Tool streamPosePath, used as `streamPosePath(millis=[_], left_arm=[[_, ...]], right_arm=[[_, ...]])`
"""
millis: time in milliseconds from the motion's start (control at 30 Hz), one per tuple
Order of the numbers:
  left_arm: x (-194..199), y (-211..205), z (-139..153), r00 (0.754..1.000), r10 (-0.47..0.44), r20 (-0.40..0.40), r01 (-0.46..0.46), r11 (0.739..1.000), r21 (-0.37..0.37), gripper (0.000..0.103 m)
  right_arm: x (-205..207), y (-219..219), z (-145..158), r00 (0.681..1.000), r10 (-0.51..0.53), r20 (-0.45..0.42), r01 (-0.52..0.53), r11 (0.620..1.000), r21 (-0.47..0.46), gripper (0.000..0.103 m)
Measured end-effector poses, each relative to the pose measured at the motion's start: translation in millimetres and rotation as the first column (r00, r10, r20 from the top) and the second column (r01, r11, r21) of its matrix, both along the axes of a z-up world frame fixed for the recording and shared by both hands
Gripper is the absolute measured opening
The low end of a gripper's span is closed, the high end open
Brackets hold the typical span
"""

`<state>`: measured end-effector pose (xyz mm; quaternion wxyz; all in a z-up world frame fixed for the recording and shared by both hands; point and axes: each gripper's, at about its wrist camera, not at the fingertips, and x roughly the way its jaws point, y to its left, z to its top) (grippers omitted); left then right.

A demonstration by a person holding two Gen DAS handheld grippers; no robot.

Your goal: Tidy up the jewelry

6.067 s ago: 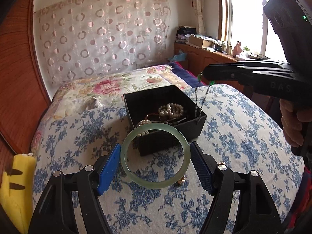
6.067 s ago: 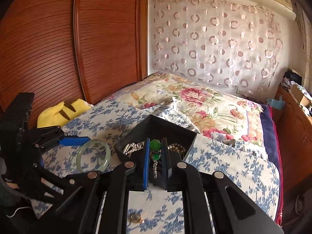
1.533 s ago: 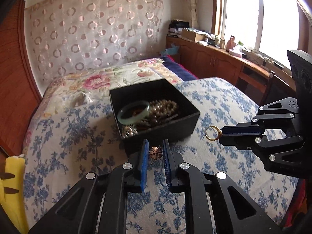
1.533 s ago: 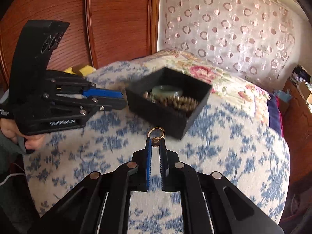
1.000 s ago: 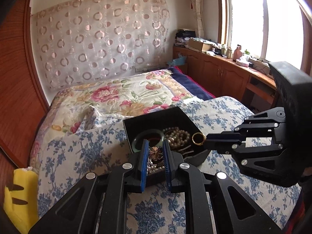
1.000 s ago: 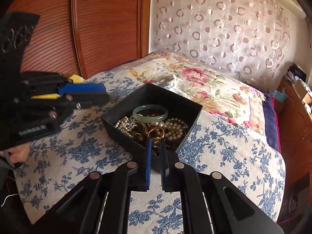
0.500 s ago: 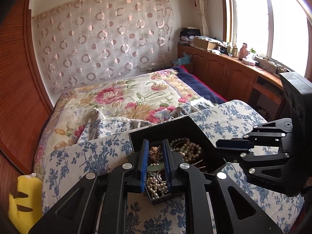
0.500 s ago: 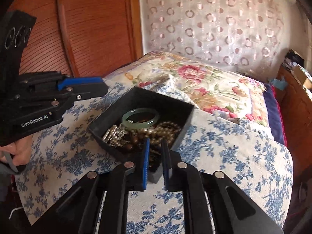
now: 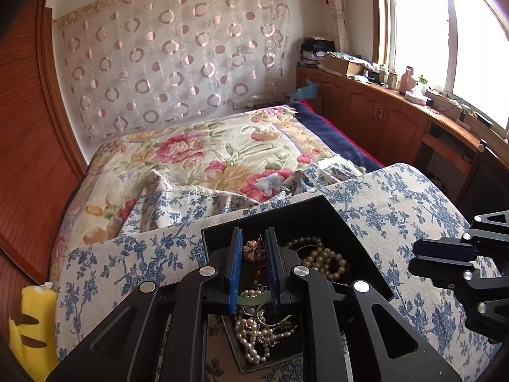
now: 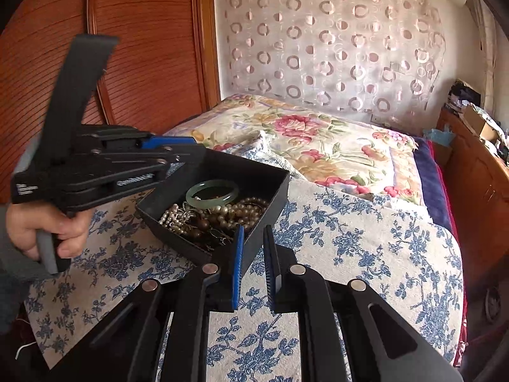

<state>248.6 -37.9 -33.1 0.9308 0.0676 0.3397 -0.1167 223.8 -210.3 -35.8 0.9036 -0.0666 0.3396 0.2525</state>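
Note:
A black jewelry box (image 9: 356, 222) (image 10: 273, 197) sits on the blue-flowered cloth, filled with pearl strands (image 9: 321, 261) and a green jade bangle (image 10: 212, 193). My left gripper (image 9: 253, 242) hovers over the box, its blue pads shut on a small bronze flower brooch (image 9: 253, 249). In the right wrist view the left gripper (image 10: 178, 146) reaches over the box's left corner. My right gripper (image 10: 253, 235) is slightly open and empty, just in front of the box's near wall; in the left wrist view it (image 9: 420, 258) sits right of the box.
A flowered quilt (image 9: 197, 156) lies behind the box on the bed. A yellow plush toy (image 9: 31, 321) is at the left edge. A wooden wardrobe (image 10: 143, 63) stands at the left, and wooden cabinets (image 9: 381, 117) with clutter run under the window.
My left gripper has carried the flower brooch from the cloth to above the box. My right gripper dropped the gold ring into the box, opened a little and drew back.

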Motion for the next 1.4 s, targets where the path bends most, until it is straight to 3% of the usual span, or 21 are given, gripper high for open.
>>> streamPosePath(millis=[267,333,367,400,433,533,567,600,700,900,1200,1400], left_arm=[[-12.6,2.4,-0.2,1.0,0.008,0.012,-0.008,1.0,-0.007,0.042],[-23.3,4.1,3.3,1.0,0.009,0.03,-0.008,1.0,-0.011,0.052],[-30.2,5.1,5.6,0.999,0.008,0.041,-0.007,1.0,-0.015,0.062],[-34.9,5.6,7.3,0.999,0.009,0.048,-0.009,1.0,-0.014,0.068],[-43.0,5.5,9.3,0.998,0.012,0.064,-0.012,1.0,-0.003,0.069],[-60.4,3.8,14.1,0.996,0.022,0.09,-0.027,0.999,0.044,0.071],[-67.1,4.2,16.0,0.995,0.024,0.1,-0.029,0.998,0.048,0.088],[-75.7,5.8,18.5,0.992,0.027,0.123,-0.033,0.999,0.042,0.096],[-92.4,9.9,24.6,0.989,0.036,0.146,-0.041,0.999,0.032,0.096],[-113.8,19.0,31.8,0.985,0.082,0.149,-0.083,0.997,0.0,0.096],[-148.1,30.4,43.4,0.971,0.156,0.182,-0.157,0.987,-0.009,0.096],[-164.6,34.0,40.5,0.973,0.17,0.159,-0.167,0.985,-0.032,0.096]], right_arm=[[-8.2,-7.6,1.4,0.999,-0.029,0.016,0.028,0.999,0.027,0.014],[-12.1,-9.1,2.9,0.999,-0.04,0.025,0.039,0.999,0.032,0.014],[-14.3,-9.7,3.7,0.998,-0.047,0.03,0.046,0.998,0.035,0.015],[-16.7,-10.6,4.3,0.998,-0.057,0.035,0.055,0.998,0.038,0.023],[-20.1,-11.3,5.4,0.997,-0.065,0.044,0.063,0.997,0.041,0.037],[-28.4,-13.5,7.9,0.992,-0.097,0.078,0.094,0.995,0.046,0.062],[-31.2,-13.9,8.9,0.99,-0.107,0.087,0.103,0.993,0.05,0.065],[-33.6,-14.6,9.6,0.989,-0.115,0.092,0.11,0.992,0.055,0.071],[-41.8,-13.9,11.4,0.985,-0.128,0.113,0.121,0.991,0.059,0.085],[-56.8,-15.3,14.1,0.978,-0.158,0.134,0.15,0.986,0.071,0.1],[-86.3,-25.7,24.3,0.961,-0.231,0.152,0.215,0.97,0.112,0.1],[-106.1,-29.4,30.3,0.948,-0.265,0.178,0.243,0.96,0.136,0.1]])
